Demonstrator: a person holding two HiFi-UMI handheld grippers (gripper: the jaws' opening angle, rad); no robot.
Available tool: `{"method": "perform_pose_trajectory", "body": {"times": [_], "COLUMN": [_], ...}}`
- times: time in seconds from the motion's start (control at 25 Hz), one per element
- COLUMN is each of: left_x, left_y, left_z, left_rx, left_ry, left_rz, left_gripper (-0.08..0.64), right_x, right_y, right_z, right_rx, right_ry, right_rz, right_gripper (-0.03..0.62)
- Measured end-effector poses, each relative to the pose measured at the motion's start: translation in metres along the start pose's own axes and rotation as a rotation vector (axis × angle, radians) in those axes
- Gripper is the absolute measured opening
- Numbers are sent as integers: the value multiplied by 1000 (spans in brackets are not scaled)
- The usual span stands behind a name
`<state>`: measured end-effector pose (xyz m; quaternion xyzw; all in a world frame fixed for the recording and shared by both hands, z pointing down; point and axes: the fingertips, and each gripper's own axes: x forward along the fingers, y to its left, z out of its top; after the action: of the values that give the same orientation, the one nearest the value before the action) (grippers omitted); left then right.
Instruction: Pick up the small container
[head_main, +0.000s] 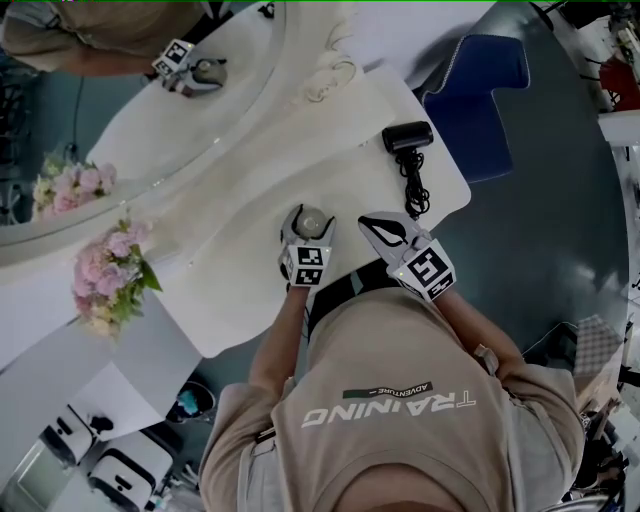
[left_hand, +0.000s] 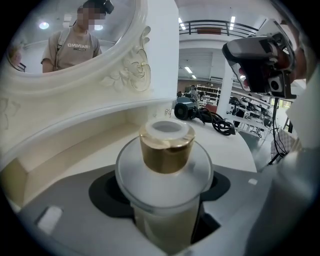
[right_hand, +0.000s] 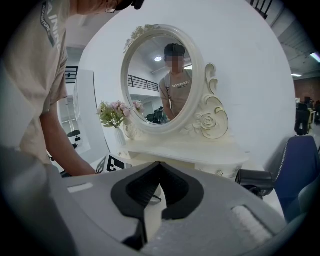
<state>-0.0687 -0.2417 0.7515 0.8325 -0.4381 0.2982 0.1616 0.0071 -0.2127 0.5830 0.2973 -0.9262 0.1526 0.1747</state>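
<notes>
The small container (left_hand: 165, 165) is a frosted jar with a gold cap. My left gripper (left_hand: 165, 189) is shut on its body and holds it upright over the white dressing table (left_hand: 75, 150). In the head view the small container (head_main: 312, 220) shows at the tip of the left gripper (head_main: 308, 232), near the table's front edge. The right gripper (head_main: 378, 226) hovers just to its right over the same edge. Its jaws stand together with nothing between them. In its own view the right gripper (right_hand: 156, 192) points toward the table and mirror.
A black hair dryer (head_main: 408, 137) with a coiled cord (head_main: 414, 188) lies at the table's right end. An oval mirror (head_main: 120, 90) stands along the back. A vase of pink flowers (head_main: 110, 270) stands at the left. A blue chair (head_main: 475, 95) stands beyond the table's right end.
</notes>
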Motion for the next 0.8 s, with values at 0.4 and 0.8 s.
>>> {"method": "perform_pose_trajectory", "body": {"times": [0.4,0.8], "left_x": [0,-26], "left_y": [2,-4], "left_z": [-8,-15], "left_rx": [3,-16], "left_ry": [43,49], "left_rz": [1,-5], "left_gripper": [357,357], "right_x": [-5,-8], "right_y": [9,20], "right_z": [-6,-14], "right_rx": [17,14], "right_ry": [-9,1], "right_rz": [5,29], "right_gripper": [3,3]}}
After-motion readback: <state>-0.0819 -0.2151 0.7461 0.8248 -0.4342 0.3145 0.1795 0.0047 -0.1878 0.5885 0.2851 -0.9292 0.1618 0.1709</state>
